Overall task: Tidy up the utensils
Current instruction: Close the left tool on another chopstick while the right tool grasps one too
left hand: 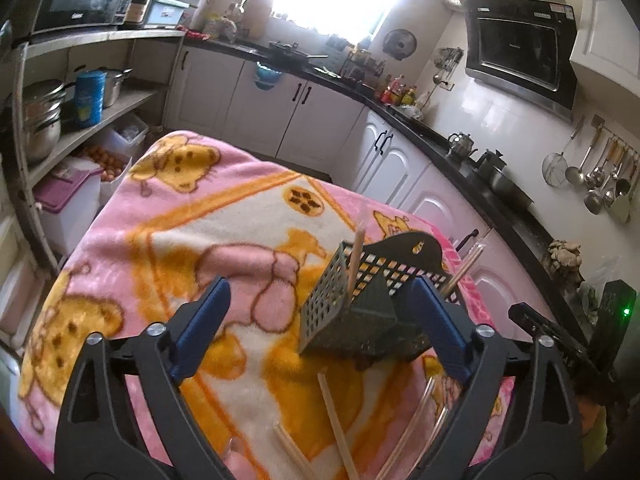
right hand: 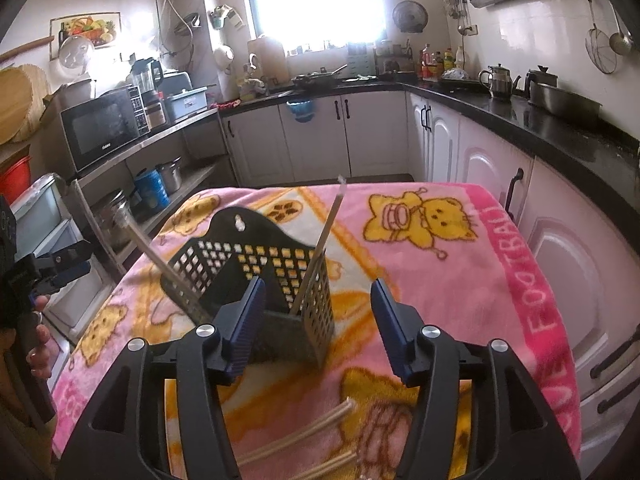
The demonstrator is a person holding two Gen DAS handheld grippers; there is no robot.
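Note:
A black perforated utensil holder (left hand: pixel 352 312) stands on the pink blanket (left hand: pixel 224 220); it also shows in the right wrist view (right hand: pixel 276 280). Two chopsticks stand in it, one upright (right hand: pixel 320 256) and one leaning left (right hand: pixel 168 272). Several loose chopsticks (left hand: pixel 340 428) lie on the blanket near me, also in the right wrist view (right hand: pixel 296 436). My left gripper (left hand: pixel 320 328) is open and empty, with the holder between its fingers. My right gripper (right hand: pixel 318 328) is open and empty, just in front of the holder.
The blanket (right hand: pixel 440 280) covers a small table in a kitchen. White cabinets (right hand: pixel 480 168) and a black counter (right hand: pixel 540 116) run on the right. Shelves with pots (left hand: pixel 48 116) and a microwave (right hand: pixel 104 128) stand on the left.

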